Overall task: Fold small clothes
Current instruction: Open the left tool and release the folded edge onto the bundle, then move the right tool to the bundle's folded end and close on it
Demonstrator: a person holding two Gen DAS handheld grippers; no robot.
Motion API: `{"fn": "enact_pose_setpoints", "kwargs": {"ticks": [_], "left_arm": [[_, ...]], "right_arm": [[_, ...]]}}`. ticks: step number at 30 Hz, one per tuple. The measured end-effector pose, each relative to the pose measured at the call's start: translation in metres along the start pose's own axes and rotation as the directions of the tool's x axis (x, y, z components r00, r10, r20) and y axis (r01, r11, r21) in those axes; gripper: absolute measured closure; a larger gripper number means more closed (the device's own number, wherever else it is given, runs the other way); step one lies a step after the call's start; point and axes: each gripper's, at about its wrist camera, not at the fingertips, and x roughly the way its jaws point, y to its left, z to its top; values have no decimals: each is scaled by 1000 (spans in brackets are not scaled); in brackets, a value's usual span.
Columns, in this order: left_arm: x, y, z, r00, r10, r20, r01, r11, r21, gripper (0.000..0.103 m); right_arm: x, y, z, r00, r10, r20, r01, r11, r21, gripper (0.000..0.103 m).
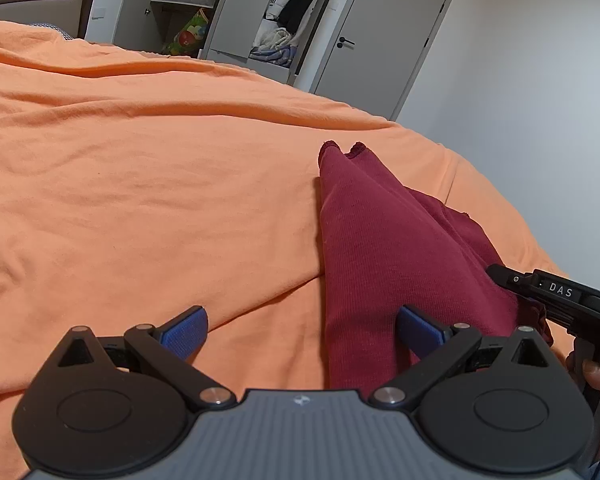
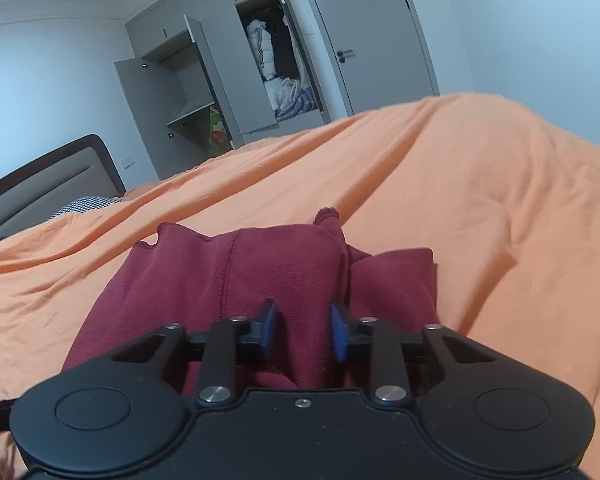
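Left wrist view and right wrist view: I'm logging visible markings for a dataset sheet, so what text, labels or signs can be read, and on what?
"DAS": white letters on the black body of the right gripper, seen at the right edge of the left wrist view.
Small white emblem on the left gripper housing: a logo, no letters.
Colourful bag in the wardrobe: print too blurred to read.
Right wrist view: no readable text.

You're in a home bedroom. A bed (image 1: 139, 160) with an orange sheet fills most of your view; its padded headboard (image 2: 47, 184) with a dark frame stands at one end, a patterned pillow (image 2: 85, 203) just beside it. Across the room, a grey wardrobe (image 2: 219, 80) stands open: jackets (image 2: 261, 48) hanging on a rail, folded blankets (image 2: 291, 98) piled below, a shelf, a bright bag (image 1: 189, 34). Grey door (image 2: 364, 32) with a lever handle beside it. Plain white walls.
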Motion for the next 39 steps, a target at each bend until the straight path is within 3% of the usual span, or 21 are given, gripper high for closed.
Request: {"fn": "enact_pose_setpoints", "kwargs": {"ticks": [2,3,7,12,17,22,25,28,29,30,35,39], "left_arm": [[0,0,0,1000,1,2,-1,1000,2,1],[-1,-1,1,1000,4,3,-4,1000,4,1],[-7,-7,10,1000,-18,23,17,1000,8,1],[-13,-21,24,997,-49,67,46,998,49,1],[0,-28,22,999,-31,26,29,998,57,1],[16,-22,9,1000,-16,-27,17,1000,26,0],[17,-18,8,999,-20,-36,20,1000,9,0],[12,-19,9,1000,-14,-24,14,1000,16,1],[9,-19,9,1000,-13,-17,13,1000,16,1],[7,-20,8,1000,-12,-13,12,1000,14,1],[2,-20,7,1000,-17,-18,17,1000,2,1],[4,-21,8,1000,-13,-23,13,1000,2,1]], "right_arm": [[-6,4,-1,999,-18,29,19,999,-28,96],[-9,5,0,999,-22,47,24,999,-44,98],[-31,12,8,989,-51,142,67,991,-112,99],[-51,-1,14,977,-96,191,117,988,-98,99],[-40,-29,4,980,-149,128,153,988,-16,99],[-26,-30,-14,979,-180,91,184,982,-31,98],[-28,-24,-13,976,-193,104,199,979,-50,87],[-36,-21,-11,973,-197,119,203,978,-47,57],[-40,-19,-13,974,-188,127,194,980,-44,43],[-45,-17,-15,975,-176,132,183,982,-40,38],[-75,-8,-34,986,-88,138,90,996,-12,30],[-91,0,-55,995,-30,95,28,999,26,23]]}}
